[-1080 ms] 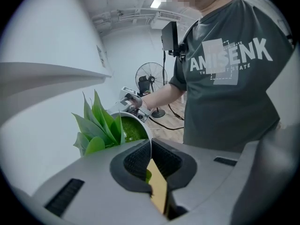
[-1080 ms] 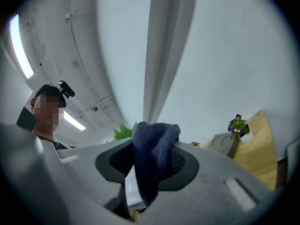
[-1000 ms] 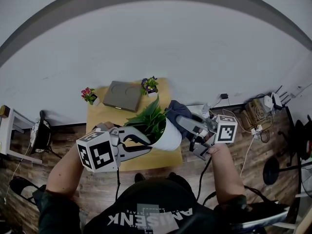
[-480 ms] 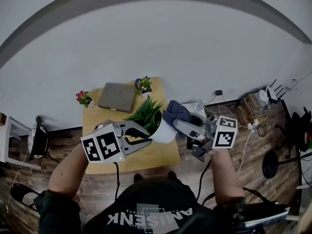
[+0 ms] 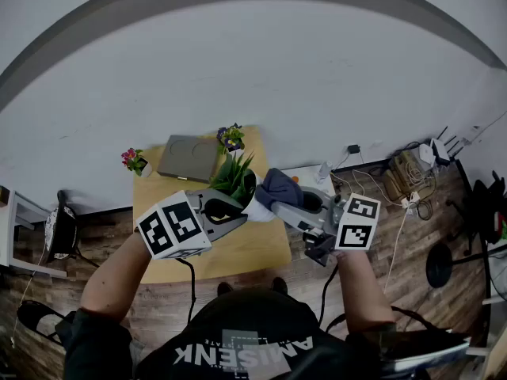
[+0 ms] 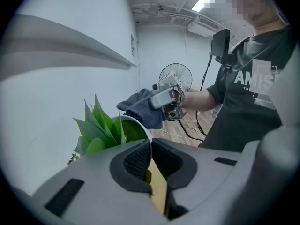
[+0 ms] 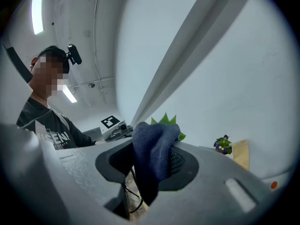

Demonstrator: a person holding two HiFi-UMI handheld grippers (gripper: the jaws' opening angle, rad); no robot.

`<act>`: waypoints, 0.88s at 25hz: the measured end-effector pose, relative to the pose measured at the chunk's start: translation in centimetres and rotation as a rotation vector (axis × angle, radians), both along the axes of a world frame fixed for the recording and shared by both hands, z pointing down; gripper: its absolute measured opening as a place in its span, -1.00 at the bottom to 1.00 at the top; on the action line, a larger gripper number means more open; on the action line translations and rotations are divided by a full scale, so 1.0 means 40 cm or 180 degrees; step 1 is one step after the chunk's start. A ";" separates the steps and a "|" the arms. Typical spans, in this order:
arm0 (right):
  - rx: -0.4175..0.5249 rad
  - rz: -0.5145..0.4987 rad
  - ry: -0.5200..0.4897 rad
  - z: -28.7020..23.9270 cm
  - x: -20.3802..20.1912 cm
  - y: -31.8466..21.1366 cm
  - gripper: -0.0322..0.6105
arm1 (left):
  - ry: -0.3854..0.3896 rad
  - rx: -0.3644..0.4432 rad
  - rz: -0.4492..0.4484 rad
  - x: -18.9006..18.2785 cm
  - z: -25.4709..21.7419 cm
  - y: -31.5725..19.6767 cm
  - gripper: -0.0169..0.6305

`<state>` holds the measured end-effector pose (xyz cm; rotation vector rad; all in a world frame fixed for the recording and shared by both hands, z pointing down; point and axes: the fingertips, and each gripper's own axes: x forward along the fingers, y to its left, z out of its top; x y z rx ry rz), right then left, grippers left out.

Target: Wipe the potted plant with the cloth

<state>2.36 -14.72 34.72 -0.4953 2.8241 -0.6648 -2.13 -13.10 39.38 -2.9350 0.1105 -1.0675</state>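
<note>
Head view: your left gripper (image 5: 242,210) is clamped on the white rim of the potted plant (image 5: 235,179), which sits over the far half of the wooden table (image 5: 261,252). Your right gripper (image 5: 269,204) comes in from the other side with the dark blue cloth (image 5: 279,185) bunched in its jaws, and the cloth is right up against the pot's right side. Further back on the table there's a flat grey box (image 5: 188,157) and a small purple flower pot (image 5: 230,137).

Left gripper view: the left gripper (image 6: 150,142) has its jaws pinched nearly together, and the pot's thin rim runs right into them. The potted plant (image 6: 105,125) is just past the tips, leaves pointing up and left. Beyond it the cloth (image 6: 143,109) hangs over the far edge of the rim, held by your right gripper (image 6: 159,100).

Right gripper view: the right gripper (image 7: 152,146) is squeezed tight on the cloth (image 7: 150,158), which bulges out above the pads. Green leaf tips of the potted plant (image 7: 166,121) poke up just behind it.
</note>
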 end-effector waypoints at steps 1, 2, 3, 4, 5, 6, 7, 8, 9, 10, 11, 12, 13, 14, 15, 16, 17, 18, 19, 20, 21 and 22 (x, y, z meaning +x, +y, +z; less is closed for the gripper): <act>0.0016 -0.0021 0.0027 0.001 -0.004 0.004 -0.50 | -0.0001 -0.0023 -0.0052 0.002 0.000 -0.006 -0.91; 0.0026 -0.0044 0.0052 0.003 -0.008 0.006 -0.50 | 0.0003 -0.0043 -0.0104 0.003 -0.002 -0.015 -0.91; 0.0032 -0.0066 0.0079 0.005 -0.013 0.007 -0.50 | 0.0013 -0.0069 -0.0155 0.004 -0.005 -0.024 -0.91; 0.0037 -0.0090 0.0104 0.008 -0.019 0.008 -0.50 | 0.0029 -0.0103 -0.0200 0.004 -0.008 -0.031 -0.91; 0.0039 -0.0115 0.0122 0.011 -0.026 0.011 -0.50 | 0.0049 -0.0142 -0.0235 0.004 -0.010 -0.037 -0.91; 0.0037 -0.0140 0.0133 0.014 -0.033 0.013 -0.50 | 0.0069 -0.0182 -0.0262 0.002 -0.012 -0.041 -0.91; 0.0033 -0.0162 0.0140 0.017 -0.040 0.016 -0.50 | 0.0085 -0.0215 -0.0285 -0.001 -0.012 -0.044 -0.91; 0.0028 -0.0184 0.0152 0.022 -0.048 0.020 -0.50 | 0.0094 -0.0240 -0.0311 -0.004 -0.011 -0.046 -0.91; 0.0026 -0.0210 0.0175 0.027 -0.056 0.025 -0.50 | 0.0099 -0.0259 -0.0337 -0.007 -0.010 -0.048 -0.91; 0.0028 -0.0243 0.0206 0.033 -0.065 0.032 -0.50 | 0.0101 -0.0272 -0.0360 -0.009 -0.008 -0.049 -0.91; 0.0028 -0.0282 0.0236 0.040 -0.074 0.039 -0.50 | 0.0099 -0.0278 -0.0378 -0.011 -0.007 -0.050 -0.91; 0.0023 -0.0324 0.0256 0.046 -0.082 0.046 -0.50 | 0.0094 -0.0279 -0.0392 -0.011 -0.006 -0.050 -0.91; 0.0013 -0.0359 0.0265 0.052 -0.089 0.053 -0.50 | 0.0085 -0.0277 -0.0404 -0.010 -0.005 -0.050 -0.91; 0.0001 -0.0384 0.0266 0.057 -0.095 0.059 -0.50 | 0.0072 -0.0269 -0.0410 -0.010 -0.003 -0.048 -0.91; -0.0012 -0.0400 0.0265 0.063 -0.099 0.063 -0.50 | 0.0055 -0.0256 -0.0411 -0.009 0.000 -0.046 -0.91; -0.0026 -0.0410 0.0263 0.067 -0.102 0.066 -0.50 | 0.0036 -0.0243 -0.0412 -0.010 0.003 -0.044 -0.91; -0.0041 -0.0419 0.0261 0.072 -0.105 0.067 -0.50 | 0.0025 -0.0240 -0.0417 -0.012 0.006 -0.043 -0.91; -0.0055 -0.0429 0.0259 0.076 -0.107 0.068 -0.50 | 0.0026 -0.0247 -0.0424 -0.014 0.008 -0.043 -0.91; -0.0069 -0.0441 0.0263 0.079 -0.110 0.068 -0.50 | 0.0039 -0.0264 -0.0434 -0.015 0.008 -0.044 -0.91; -0.0079 -0.0457 0.0277 0.084 -0.113 0.070 -0.50 | 0.0058 -0.0284 -0.0445 -0.017 0.008 -0.045 -0.91; -0.0087 -0.0474 0.0299 0.089 -0.118 0.072 -0.50 | 0.0073 -0.0302 -0.0457 -0.018 0.006 -0.047 -0.91; -0.0094 -0.0487 0.0320 0.095 -0.122 0.075 -0.50 | 0.0080 -0.0313 -0.0466 -0.019 0.005 -0.047 -0.91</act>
